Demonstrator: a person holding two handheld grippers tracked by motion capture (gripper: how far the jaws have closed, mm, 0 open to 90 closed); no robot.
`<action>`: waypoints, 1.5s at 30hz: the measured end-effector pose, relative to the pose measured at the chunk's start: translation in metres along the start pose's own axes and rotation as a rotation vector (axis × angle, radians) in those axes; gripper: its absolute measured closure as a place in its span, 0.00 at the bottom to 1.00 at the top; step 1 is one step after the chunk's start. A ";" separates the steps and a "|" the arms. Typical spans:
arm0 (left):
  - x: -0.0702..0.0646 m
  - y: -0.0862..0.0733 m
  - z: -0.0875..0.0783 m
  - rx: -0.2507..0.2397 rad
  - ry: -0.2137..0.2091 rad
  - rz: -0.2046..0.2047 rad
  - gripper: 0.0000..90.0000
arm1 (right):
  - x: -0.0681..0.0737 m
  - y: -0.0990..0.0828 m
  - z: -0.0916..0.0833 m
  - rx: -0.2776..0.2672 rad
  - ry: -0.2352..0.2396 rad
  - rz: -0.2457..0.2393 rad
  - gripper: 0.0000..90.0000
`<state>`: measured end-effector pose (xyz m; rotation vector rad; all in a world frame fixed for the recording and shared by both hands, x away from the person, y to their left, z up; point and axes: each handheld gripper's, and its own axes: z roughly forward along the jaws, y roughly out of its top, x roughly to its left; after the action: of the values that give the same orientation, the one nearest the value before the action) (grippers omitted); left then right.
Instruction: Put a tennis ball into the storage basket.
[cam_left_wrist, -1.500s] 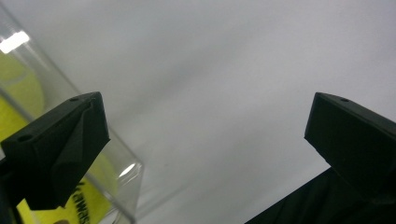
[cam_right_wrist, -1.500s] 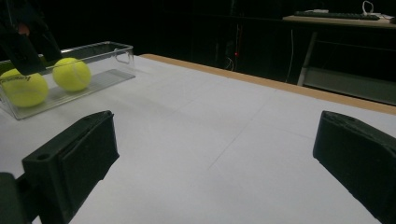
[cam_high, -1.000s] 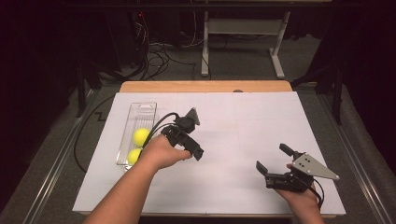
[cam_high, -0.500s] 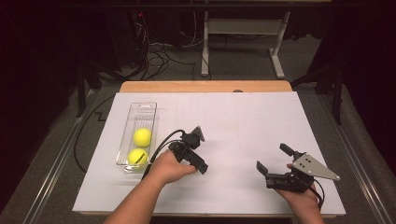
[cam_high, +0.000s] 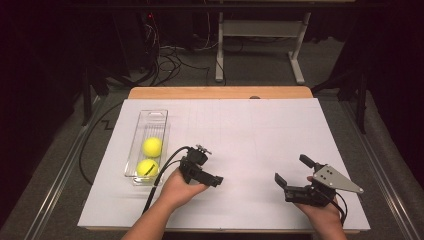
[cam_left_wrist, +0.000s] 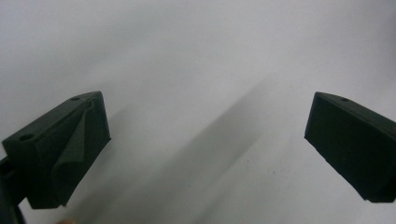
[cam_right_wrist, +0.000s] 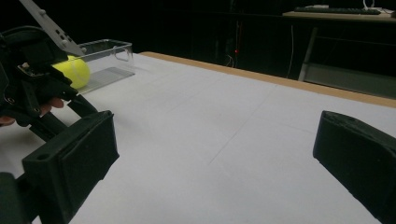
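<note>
Now: two balls (cam_high: 151, 147) sit in the tray (cam_high: 152, 116) near the table's left edge | left gripper (cam_high: 212, 179) wide, empty, beside the tray | right gripper (cam_high: 292, 175) wide, empty, near front right corner | risk: bumping the tray could slide it.

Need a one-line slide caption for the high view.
Two tennis balls in the clear tray; both open grippers, left and right, empty.
</note>
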<state>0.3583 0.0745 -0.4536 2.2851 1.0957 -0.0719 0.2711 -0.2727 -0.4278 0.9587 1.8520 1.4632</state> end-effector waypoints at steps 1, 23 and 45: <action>0.001 -0.004 0.002 -0.014 0.003 -0.005 0.01 | 0.000 0.000 0.000 0.002 0.000 0.000 0.00; 0.009 -0.040 -0.041 -0.521 -0.085 0.195 0.01 | 0.000 -0.004 -0.002 0.019 -0.028 0.005 0.00; 0.043 -0.106 -0.122 -0.692 -0.047 0.222 0.02 | -0.005 -0.006 -0.006 0.015 -0.058 0.025 0.00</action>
<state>0.2855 0.2207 -0.4176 1.7440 0.6867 0.2964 0.2680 -0.2806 -0.4326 1.0238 1.8179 1.4227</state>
